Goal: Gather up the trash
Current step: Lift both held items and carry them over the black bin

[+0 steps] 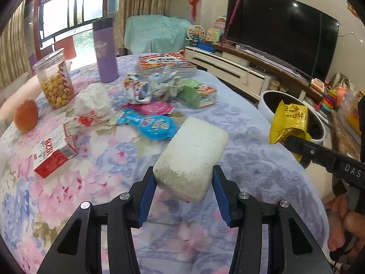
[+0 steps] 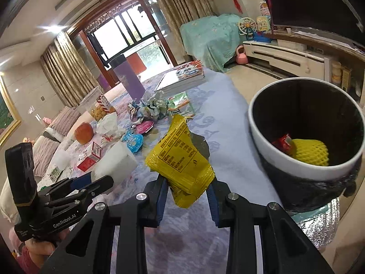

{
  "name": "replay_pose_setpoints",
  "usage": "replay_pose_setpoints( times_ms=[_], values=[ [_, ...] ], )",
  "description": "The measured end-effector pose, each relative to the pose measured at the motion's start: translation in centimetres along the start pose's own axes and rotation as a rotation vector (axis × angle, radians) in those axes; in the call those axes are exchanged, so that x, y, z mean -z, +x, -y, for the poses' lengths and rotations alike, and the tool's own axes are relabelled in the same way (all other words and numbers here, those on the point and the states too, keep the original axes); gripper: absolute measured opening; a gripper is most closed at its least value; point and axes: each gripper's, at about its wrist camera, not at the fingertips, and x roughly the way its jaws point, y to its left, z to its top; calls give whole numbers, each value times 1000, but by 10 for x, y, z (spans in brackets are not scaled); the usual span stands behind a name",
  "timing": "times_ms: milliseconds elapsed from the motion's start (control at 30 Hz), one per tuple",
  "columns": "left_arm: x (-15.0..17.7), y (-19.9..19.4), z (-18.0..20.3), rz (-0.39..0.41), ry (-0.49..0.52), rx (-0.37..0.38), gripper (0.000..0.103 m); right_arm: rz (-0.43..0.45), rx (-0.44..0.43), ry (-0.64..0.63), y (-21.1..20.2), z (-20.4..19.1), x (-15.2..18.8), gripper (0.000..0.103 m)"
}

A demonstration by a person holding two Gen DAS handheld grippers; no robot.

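My left gripper [image 1: 183, 180] is shut on a white foam block [image 1: 194, 157], held above the flowered tablecloth [image 1: 68, 194]. The right gripper [image 2: 188, 183] is shut on a crumpled yellow snack wrapper [image 2: 180, 157], lifted over the table's right side. In the left wrist view that yellow wrapper [image 1: 288, 121] hangs in front of the white trash bin [image 1: 265, 107]. The trash bin [image 2: 262, 137], black-lined, stands beside the table at the right and holds a yellow foam net [image 2: 311, 153] and a red wrapper [image 2: 282, 142]. The foam block [image 2: 116, 162] and the left gripper [image 2: 91, 180] show at lower left.
On the table lie crumpled wrappers [image 1: 150, 86], blue [image 1: 150, 123] and pink [image 1: 157, 108] lids, a green packet [image 1: 198, 93], white paper [image 1: 93, 105], a red-white carton [image 1: 53, 155], an apple [image 1: 25, 118], a snack jar [image 1: 54, 80], a purple bottle [image 1: 105, 50] and books [image 1: 166, 65]. A TV [image 1: 280, 29] stands at the right.
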Motion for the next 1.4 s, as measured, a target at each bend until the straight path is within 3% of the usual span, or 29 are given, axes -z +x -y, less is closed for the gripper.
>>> replay_pose_setpoints(
  times_ms=[633,1400],
  values=[
    [-20,10,61,2,97,63,48,69,46,51,-44,48,-9,32],
    [-58,48,114,-1,172,129,48,66,134,79,-57,103,-32,32]
  ],
)
